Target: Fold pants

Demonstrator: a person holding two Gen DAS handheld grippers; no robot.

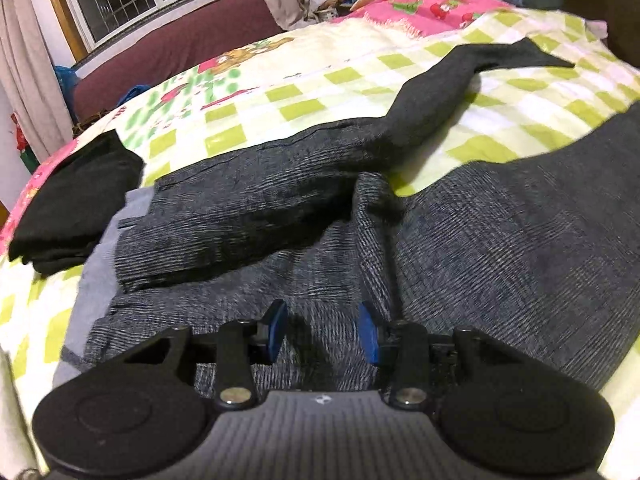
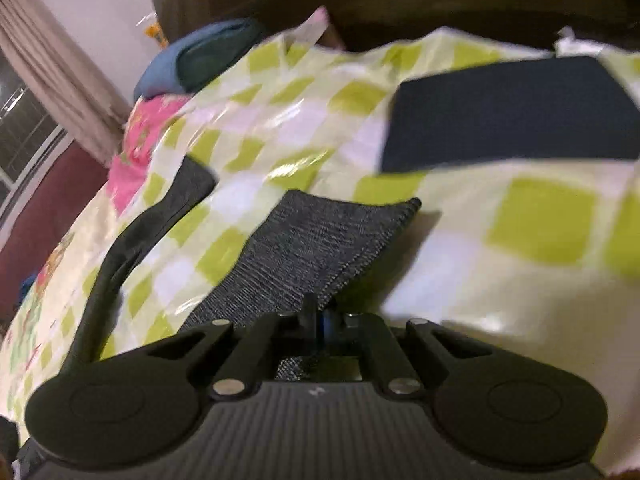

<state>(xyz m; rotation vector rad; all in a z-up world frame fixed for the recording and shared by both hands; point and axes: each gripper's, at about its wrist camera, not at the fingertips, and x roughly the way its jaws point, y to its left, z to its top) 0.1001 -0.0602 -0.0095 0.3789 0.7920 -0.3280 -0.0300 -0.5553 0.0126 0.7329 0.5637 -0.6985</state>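
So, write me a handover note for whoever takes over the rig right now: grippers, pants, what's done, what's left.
Left gripper: open, hovering over the waist end of the grey pants, gripping nothing.
Right gripper: shut on a leg cuff of the pants.
Pants lie spread on the checked bedsheet, legs apart, the other leg stretched away. A folded black garment sits beside them.
Done: the cuff is gripped.
Left: probably bring the legs together, fold the pants, flatten them.
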